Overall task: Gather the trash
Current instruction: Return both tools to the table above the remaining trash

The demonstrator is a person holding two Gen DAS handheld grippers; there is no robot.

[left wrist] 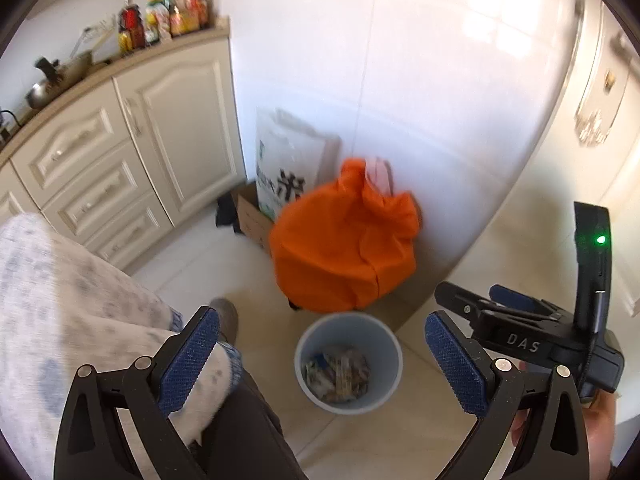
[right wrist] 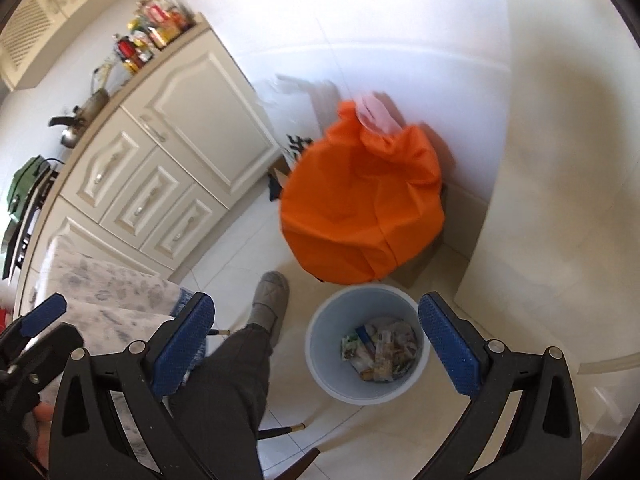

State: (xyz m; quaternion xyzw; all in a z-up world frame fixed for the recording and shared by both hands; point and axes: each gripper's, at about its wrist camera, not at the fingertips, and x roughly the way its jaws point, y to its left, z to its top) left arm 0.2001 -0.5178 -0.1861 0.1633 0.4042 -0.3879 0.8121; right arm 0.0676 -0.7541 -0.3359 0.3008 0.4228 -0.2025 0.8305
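Observation:
A light blue waste bin (left wrist: 310, 344) stands on the tiled floor, with crumpled wrappers and paper trash (left wrist: 338, 372) inside; it also shows in the right wrist view (right wrist: 324, 320) with its trash (right wrist: 380, 350). My left gripper (left wrist: 322, 354) is open and empty, held high above the bin. My right gripper (right wrist: 316, 344) is open and empty too, above the bin. The right gripper also shows at the right edge of the left wrist view (left wrist: 472, 312). The left gripper's blue pad shows at the left edge of the right wrist view (right wrist: 42, 314).
A full orange bag (left wrist: 344, 240) sits behind the bin against the white wall, beside a rice sack (left wrist: 280, 168) and a cardboard box (left wrist: 252, 216). Cream cabinets (left wrist: 120, 152) with bottles on top run along the left. The person's leg and shoe (right wrist: 268, 300) stand left of the bin.

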